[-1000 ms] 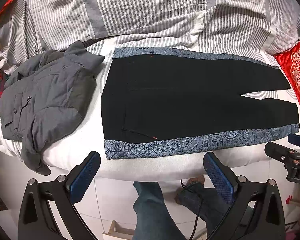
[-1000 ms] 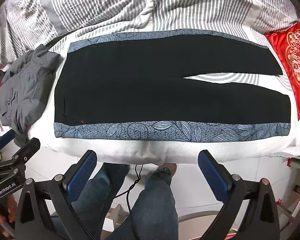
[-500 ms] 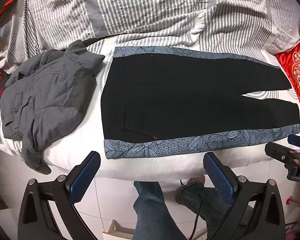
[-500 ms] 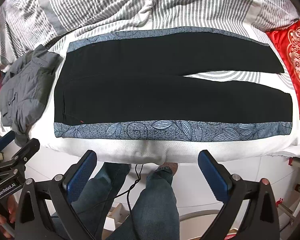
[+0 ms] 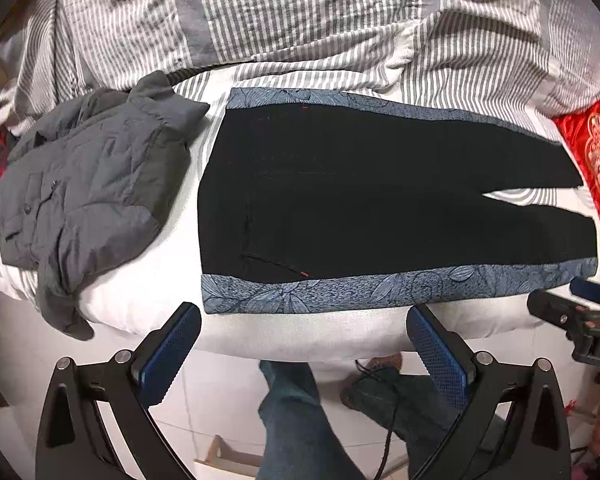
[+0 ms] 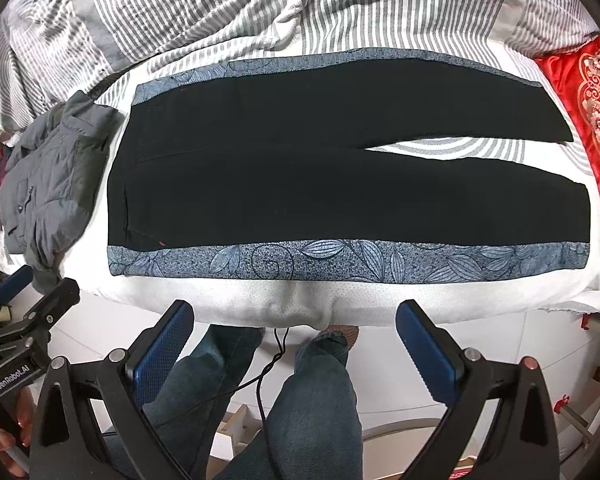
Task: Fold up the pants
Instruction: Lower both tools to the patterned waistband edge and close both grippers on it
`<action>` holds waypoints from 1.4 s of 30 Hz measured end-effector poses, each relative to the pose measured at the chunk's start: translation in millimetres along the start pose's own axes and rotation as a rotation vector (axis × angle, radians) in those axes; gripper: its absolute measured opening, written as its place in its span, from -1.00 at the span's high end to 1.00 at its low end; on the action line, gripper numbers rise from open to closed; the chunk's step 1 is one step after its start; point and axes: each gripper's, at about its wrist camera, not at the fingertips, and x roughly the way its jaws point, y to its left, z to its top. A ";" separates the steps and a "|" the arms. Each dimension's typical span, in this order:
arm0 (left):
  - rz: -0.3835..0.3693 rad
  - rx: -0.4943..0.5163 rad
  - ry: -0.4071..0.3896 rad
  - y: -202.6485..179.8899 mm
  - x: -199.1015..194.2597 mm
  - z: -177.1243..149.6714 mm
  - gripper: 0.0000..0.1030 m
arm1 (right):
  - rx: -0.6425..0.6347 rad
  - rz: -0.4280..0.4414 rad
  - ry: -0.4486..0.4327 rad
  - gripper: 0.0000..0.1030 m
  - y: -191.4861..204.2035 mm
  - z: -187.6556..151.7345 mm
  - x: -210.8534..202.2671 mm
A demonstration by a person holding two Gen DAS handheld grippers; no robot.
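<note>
On white bed (image 6: 260, 304), flat pants (image 6: 340, 192)

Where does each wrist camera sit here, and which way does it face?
Left wrist: on the left gripper, off the bed edge, facing the pants' waistband end and the grey jacket; jeans-clad legs below.
Right wrist: on the right gripper, facing the pants' middle; the legs show too.
Shared: pants, jacket, striped duvet, red cushion; each sees the other gripper.
</note>
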 end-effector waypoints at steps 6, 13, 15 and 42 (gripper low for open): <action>-0.036 -0.124 0.004 10.6 8.7 -6.9 -1.00 | -0.036 0.016 0.013 -0.97 -9.8 -4.8 5.4; -0.029 -0.278 0.043 20.6 39.2 -32.8 -1.00 | -0.055 0.112 0.085 -0.97 -26.3 -18.7 32.5; -0.053 -0.319 0.077 26.3 53.8 -39.7 -1.00 | -0.020 0.181 0.126 -0.97 -29.1 -23.9 48.0; -0.361 -0.533 0.115 81.1 190.8 -60.1 -0.78 | 0.512 0.924 0.025 -0.30 -24.9 -19.3 213.7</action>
